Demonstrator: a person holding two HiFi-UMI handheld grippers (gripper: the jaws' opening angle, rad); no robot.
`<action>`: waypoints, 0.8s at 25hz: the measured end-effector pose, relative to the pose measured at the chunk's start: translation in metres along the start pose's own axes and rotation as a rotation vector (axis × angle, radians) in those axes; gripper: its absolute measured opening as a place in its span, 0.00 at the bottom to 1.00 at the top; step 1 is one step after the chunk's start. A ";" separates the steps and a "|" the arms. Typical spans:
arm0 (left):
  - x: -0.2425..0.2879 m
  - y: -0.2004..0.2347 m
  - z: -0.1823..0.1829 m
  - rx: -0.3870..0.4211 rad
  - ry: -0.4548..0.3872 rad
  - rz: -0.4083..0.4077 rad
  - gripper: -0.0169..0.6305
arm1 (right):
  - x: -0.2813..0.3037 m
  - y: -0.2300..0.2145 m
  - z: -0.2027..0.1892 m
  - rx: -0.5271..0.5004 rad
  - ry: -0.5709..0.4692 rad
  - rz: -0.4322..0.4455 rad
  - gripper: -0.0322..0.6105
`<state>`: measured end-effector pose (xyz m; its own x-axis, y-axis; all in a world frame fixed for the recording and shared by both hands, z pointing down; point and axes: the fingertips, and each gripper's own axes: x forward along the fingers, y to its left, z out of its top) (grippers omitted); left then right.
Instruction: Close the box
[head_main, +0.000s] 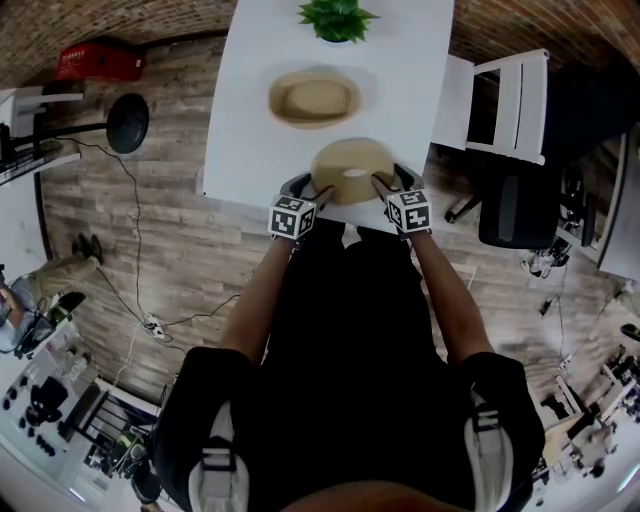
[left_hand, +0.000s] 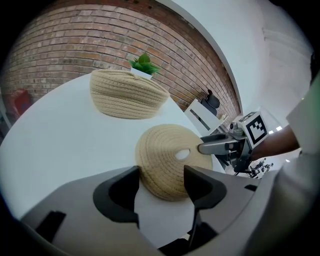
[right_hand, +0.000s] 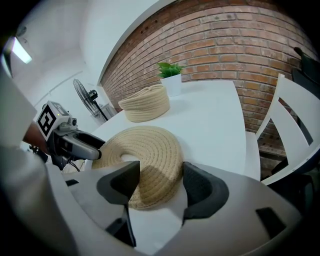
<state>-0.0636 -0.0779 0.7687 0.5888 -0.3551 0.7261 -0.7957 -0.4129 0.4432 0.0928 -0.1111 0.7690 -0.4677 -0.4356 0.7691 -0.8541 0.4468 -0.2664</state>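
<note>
We see the lid (head_main: 352, 170) and the box (head_main: 313, 98) both made of coiled tan rope, woven, rough and matt, against a smooth white worktop (head_main: 240, 120) with a faint sheen. The left gripper (left_hand: 162, 176) and the right gripper (right_hand: 161, 170) look to us like smooth, matt grey plastic with darker, duller pads (left_hand: 117, 197). We also find a rough red brick wall (right_hand: 240, 45) and a grainy, weathered wood-plank floor (head_main: 170, 250).

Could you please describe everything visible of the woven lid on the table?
The lid is a round tan disc of coiled rope-like weave with an oval hole at its middle. It lies on the white table near the front edge, apart from the basket. The left gripper and right gripper straddle opposite rims, jaws open.
</note>
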 end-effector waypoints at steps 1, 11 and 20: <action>0.000 0.001 0.000 0.011 -0.001 0.009 0.46 | 0.000 0.000 0.000 0.006 0.000 -0.004 0.46; 0.000 0.004 -0.001 0.029 -0.010 0.021 0.42 | 0.001 -0.002 -0.002 0.025 0.012 -0.028 0.43; -0.019 0.021 0.015 -0.001 -0.067 0.079 0.36 | -0.005 0.012 0.012 0.045 -0.012 -0.059 0.37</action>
<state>-0.0892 -0.0917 0.7561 0.5326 -0.4421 0.7217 -0.8399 -0.3810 0.3865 0.0818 -0.1135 0.7550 -0.4188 -0.4691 0.7775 -0.8894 0.3847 -0.2470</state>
